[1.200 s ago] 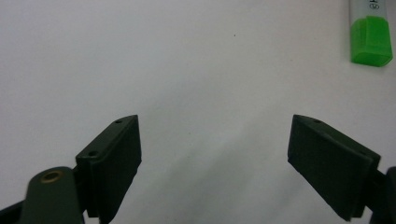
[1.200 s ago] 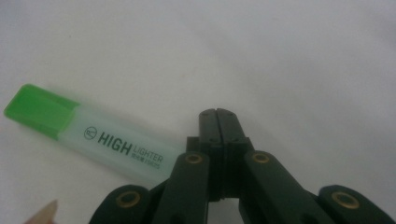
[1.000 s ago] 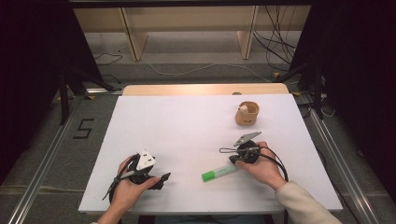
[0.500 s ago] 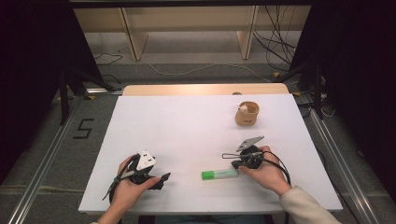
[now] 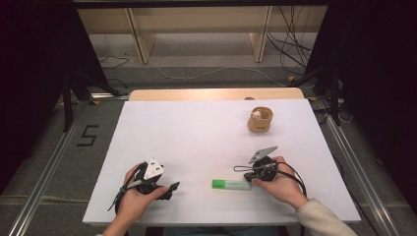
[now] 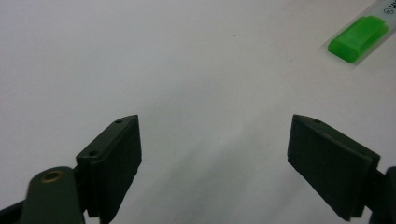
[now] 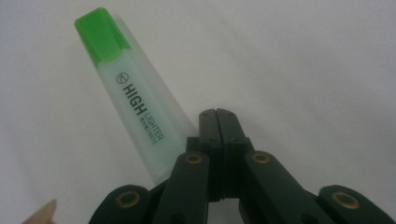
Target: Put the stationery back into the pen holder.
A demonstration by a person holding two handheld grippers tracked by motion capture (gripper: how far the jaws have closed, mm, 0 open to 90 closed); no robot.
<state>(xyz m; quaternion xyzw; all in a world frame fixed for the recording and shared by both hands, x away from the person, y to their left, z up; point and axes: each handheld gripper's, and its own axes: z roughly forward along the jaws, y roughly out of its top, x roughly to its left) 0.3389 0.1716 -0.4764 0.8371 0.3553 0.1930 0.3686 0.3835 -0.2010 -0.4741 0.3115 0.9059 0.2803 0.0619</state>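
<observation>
The green highlighter (image 5: 231, 184) lay flat on the white table (image 5: 196, 132), just beside the right tool (image 7: 218, 114), whose jaws were pressed together with nothing between them. The left tool (image 6: 215, 149) stood wide open over bare table, well apart from it.

high view: above near edge, facing 12 o'clock, far | gripper views: close, low over table (image 5: 196, 132) | shared: highlighter (image 5: 231, 184), at 1 o'clock in left gripper view, 11 o'clock in right
</observation>
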